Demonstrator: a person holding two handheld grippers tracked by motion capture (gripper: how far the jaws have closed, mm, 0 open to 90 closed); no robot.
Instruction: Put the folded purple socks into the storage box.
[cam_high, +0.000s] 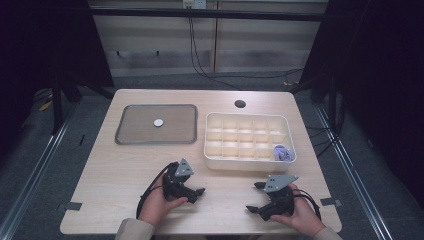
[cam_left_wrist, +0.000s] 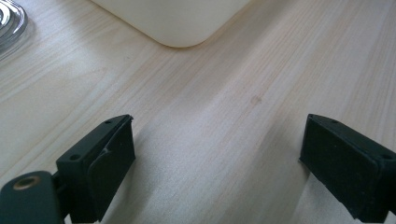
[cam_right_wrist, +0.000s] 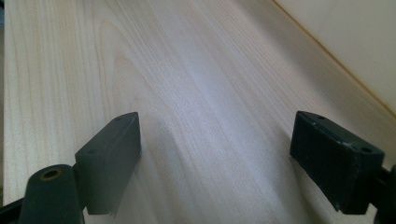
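Left tongs (cam_high: 199, 186): wide apart and holding nothing, low over the bare bench (cam_high: 125, 165) near the person's side, pointing toward the near left corner of the box (cam_left_wrist: 177, 21).
Right tongs (cam_high: 253, 196): also spread wide and holding nothing, at the near right of the bench, with the box wall (cam_right_wrist: 355, 42) off to one side in the right gripper view.
Disc (cam_high: 158, 122): a small pale round piece, lying flat near the middle of the tray (cam_high: 127, 137) on the far left; well apart from both tongs.
Box (cam_high: 247, 163): white, divided into many small cells, to the right of the tray; a purple crumpled thing (cam_high: 282, 152) sits in its near right cell.
Handling of the disc: probably light, stiff and thin, and likely to slide on the tray's smooth floor.
Where to take hold: across its edge from above, with the tongs narrowed first; a flat piece gives little height to pinch, so a careless close could push it away.
Nearest to it: the left tongs.
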